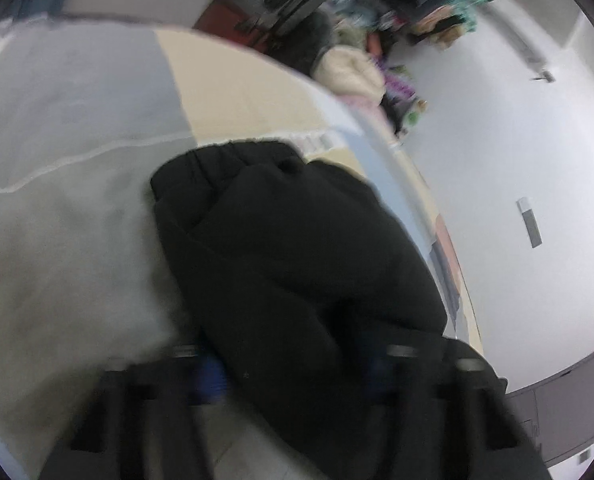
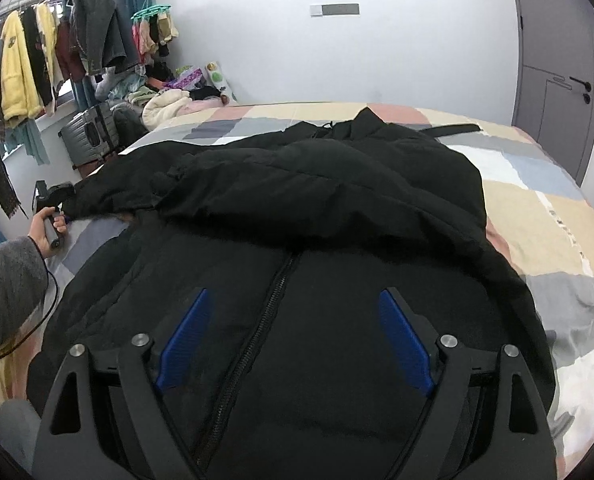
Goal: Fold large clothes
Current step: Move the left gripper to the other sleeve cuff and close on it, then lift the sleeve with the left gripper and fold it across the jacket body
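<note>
Nearest you, right wrist view: your right gripper point(image 2: 293, 340), jaws spread wide, blue pads point(image 2: 185, 340) apart on either side of the zipper point(image 2: 273, 292), pinching nothing. It hangs over the near front panel of the black jacket point(image 2: 297, 208).

Black jacket: large, padded, lying on the bed point(image 2: 557, 216) with its front up and the zipper running away from you. A sleeve or upper part is laid across its middle from left to right. The far collar end reaches toward the far side of the bed.

Bed: covered in a patchwork sheet of beige, grey, pink and white squares, showing to the right of and beyond the jacket.

Left side: your left hand point(image 2: 51, 226) grips the left gripper point(image 2: 63, 200) at the jacket's left edge. In the left wrist view the left gripper point(image 1: 293, 368) has black fabric bunched between its blue pads, jaws pinching the black jacket point(image 1: 281, 248); this view is blurred.

Far left: clothes rack point(image 2: 57, 40) with hanging garments, a grey suitcase point(image 2: 93, 126) beneath, a heap of clothes point(image 2: 165, 96) beside it.

Far right: grey door point(image 2: 557, 80) in the white wall point(image 2: 337, 60).
</note>
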`<state>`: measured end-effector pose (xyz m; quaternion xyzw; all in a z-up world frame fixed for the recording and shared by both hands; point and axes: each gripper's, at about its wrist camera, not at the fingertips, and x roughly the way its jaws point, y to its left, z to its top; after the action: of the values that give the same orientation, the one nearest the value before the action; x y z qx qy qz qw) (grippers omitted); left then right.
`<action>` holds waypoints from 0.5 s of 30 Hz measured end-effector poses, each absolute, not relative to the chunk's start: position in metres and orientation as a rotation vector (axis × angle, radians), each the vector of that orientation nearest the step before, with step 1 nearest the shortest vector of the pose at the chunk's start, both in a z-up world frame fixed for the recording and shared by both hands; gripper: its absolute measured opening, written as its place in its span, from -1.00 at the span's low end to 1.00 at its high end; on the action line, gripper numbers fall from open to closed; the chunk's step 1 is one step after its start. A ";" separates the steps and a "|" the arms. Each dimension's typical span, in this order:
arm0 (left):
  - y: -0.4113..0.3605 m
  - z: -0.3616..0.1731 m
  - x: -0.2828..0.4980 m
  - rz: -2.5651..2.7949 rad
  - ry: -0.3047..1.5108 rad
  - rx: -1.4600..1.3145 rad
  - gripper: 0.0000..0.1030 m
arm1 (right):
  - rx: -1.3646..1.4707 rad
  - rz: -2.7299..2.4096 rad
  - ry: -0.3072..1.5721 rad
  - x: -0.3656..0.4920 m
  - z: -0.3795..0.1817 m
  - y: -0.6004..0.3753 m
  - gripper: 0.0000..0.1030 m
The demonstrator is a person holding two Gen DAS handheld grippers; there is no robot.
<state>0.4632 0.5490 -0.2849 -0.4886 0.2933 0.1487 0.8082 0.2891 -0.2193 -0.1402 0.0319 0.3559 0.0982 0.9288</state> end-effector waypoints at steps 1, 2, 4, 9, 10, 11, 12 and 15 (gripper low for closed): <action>0.551 -0.284 0.462 0.302 0.623 -1.070 -0.59 | 0.064 0.197 0.724 0.288 -0.139 -0.221 0.66; 0.551 -0.277 0.461 0.278 0.603 -1.089 -0.72 | 0.056 0.189 0.716 0.286 -0.138 -0.222 0.66; 0.545 -0.262 0.458 0.285 0.589 -1.051 -0.89 | 0.056 0.179 0.714 0.284 -0.137 -0.225 0.66; 0.525 -0.208 0.443 0.337 0.592 -0.893 -0.95 | 0.058 0.179 0.701 0.273 -0.129 -0.233 0.66; 0.524 -0.200 0.440 0.343 0.589 -0.899 -0.96 | 0.054 0.179 0.697 0.269 -0.127 -0.235 0.66; 0.522 -0.188 0.435 0.350 0.585 -0.907 -0.96 | 0.049 0.180 0.694 0.265 -0.126 -0.237 0.66; 0.524 -0.178 0.438 0.355 0.580 -0.904 -0.96 | 0.033 0.167 0.689 0.259 -0.125 -0.240 0.67; 0.510 -0.142 0.423 0.342 0.536 -0.878 -0.97 | 0.047 0.158 0.675 0.248 -0.121 -0.253 0.67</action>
<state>0.4231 0.5101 -0.1424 -0.4178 0.2553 0.1628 0.8566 0.2480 -0.2532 -0.1213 0.0231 0.3310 0.0773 0.9402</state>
